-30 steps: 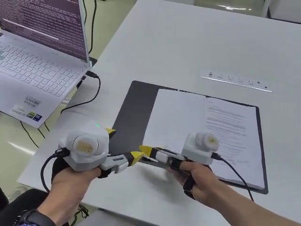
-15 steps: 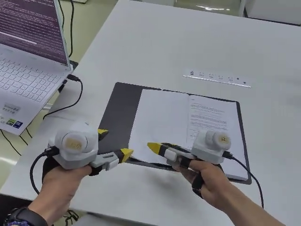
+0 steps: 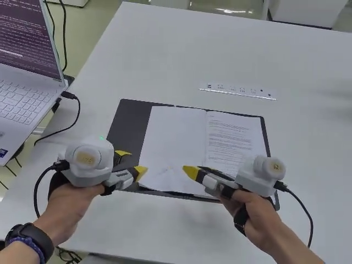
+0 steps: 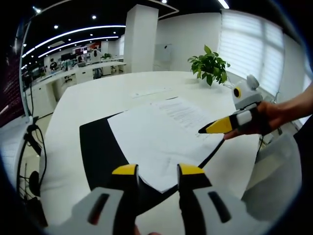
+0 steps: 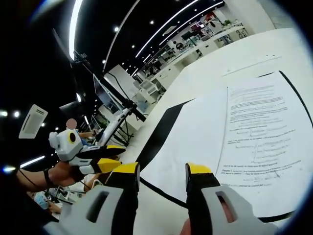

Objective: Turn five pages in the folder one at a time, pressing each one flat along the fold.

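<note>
A black folder (image 3: 129, 126) lies open on the white table. A blank white page (image 3: 173, 137) is on its left half and a printed page (image 3: 234, 140) on its right. My left gripper (image 3: 132, 163) hovers open at the folder's near left corner, holding nothing. My right gripper (image 3: 192, 172) is open over the folder's near edge, its yellow tips pointing left at the blank page. The left gripper view looks across the blank page (image 4: 156, 137) and the folder (image 4: 98, 147) to the right gripper (image 4: 222, 126). The right gripper view has the printed page (image 5: 257, 132) and the left gripper (image 5: 105, 159).
An open laptop (image 3: 22, 71) stands at the far left, and its cable (image 3: 60, 129) runs toward the folder. A socket strip (image 3: 236, 89) is set in the table behind the folder. The table's near edge (image 3: 165, 242) runs just below my hands. A potted plant (image 4: 210, 66) stands beyond the table.
The two grippers' tips were almost touching at the folder's near edge; they have drawn apart, the right one going right. The head camera has shifted, so the laptop sits further left.
</note>
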A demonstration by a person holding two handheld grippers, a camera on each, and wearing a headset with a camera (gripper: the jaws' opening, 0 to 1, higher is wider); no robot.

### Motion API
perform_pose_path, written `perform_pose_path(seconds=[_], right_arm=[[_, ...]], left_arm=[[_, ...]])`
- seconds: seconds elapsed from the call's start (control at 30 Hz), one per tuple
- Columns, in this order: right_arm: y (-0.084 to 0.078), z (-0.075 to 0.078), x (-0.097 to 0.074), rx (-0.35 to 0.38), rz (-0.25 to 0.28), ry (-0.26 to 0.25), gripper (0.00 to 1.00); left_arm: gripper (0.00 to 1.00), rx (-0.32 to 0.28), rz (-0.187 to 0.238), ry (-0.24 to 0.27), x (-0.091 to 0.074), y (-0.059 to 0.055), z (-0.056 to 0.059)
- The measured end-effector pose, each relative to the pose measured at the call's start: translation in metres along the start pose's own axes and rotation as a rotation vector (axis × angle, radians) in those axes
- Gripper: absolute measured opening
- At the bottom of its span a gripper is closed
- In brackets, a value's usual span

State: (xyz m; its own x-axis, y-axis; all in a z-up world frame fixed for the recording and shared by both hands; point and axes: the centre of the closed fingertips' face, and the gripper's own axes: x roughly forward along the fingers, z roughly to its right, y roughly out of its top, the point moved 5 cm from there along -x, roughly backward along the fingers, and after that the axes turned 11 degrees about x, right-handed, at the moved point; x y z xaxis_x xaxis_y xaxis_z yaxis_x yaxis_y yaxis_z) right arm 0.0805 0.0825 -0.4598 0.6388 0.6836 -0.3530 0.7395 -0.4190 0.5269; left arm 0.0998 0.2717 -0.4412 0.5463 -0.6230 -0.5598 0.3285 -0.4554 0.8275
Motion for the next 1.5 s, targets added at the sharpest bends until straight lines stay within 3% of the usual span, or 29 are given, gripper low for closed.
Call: perform_pose_path(seconds=[0.17, 0.4, 0.53, 0.87, 0.97, 1.03, 1.07, 1.13, 1.2, 1.27, 1.37, 1.5], right_arm=[[0.007, 0.005, -0.014, 0.044, 0.057, -0.005, 0.35], [0.006, 0.007, -0.025, 0.050, 0.074, -0.018, 0.36], [0.002, 0.012, -0.028, 0.054, 0.064, -0.032, 0.35], [-0.005, 0.019, -0.029, 0.056, 0.032, -0.042, 0.36], [-0.003, 0.022, -0.028, 0.063, 0.034, -0.043, 0.36], [-0.002, 0.023, -0.027, 0.062, 0.029, -0.050, 0.37], [-0.002, 0.024, -0.026, 0.055, 0.024, -0.054, 0.37], [-0.002, 0.025, -0.025, 0.049, 0.019, -0.052, 0.37], [0.000, 0.027, -0.023, 0.043, 0.014, -0.048, 0.36], [0.001, 0.029, -0.020, 0.036, 0.005, -0.049, 0.36], [0.004, 0.031, -0.015, 0.018, -0.016, -0.045, 0.35], [0.012, 0.034, -0.009, -0.018, -0.021, -0.035, 0.29]], left_arm=[[0.22, -0.003, -0.028, -0.025, 0.015, -0.005, 0.003], [0.17, -0.009, -0.068, -0.060, 0.035, -0.013, 0.010], [0.13, -0.024, -0.083, -0.060, 0.043, -0.018, 0.012], [0.00, -0.040, -0.136, -0.068, 0.064, -0.041, 0.013], [0.00, -0.039, -0.166, -0.066, 0.070, -0.048, 0.015], [0.00, -0.020, -0.237, -0.047, 0.069, -0.057, 0.013], [0.00, -0.036, -0.193, -0.043, 0.071, -0.052, 0.012], [0.00, -0.025, -0.188, -0.043, 0.071, -0.051, 0.013], [0.00, 0.050, -0.187, -0.043, 0.072, -0.051, 0.014], [0.00, 0.034, -0.183, -0.041, 0.070, -0.052, 0.015], [0.00, -0.047, -0.162, -0.040, 0.070, -0.053, 0.012], [0.00, -0.026, -0.158, -0.041, 0.069, -0.053, 0.014]])
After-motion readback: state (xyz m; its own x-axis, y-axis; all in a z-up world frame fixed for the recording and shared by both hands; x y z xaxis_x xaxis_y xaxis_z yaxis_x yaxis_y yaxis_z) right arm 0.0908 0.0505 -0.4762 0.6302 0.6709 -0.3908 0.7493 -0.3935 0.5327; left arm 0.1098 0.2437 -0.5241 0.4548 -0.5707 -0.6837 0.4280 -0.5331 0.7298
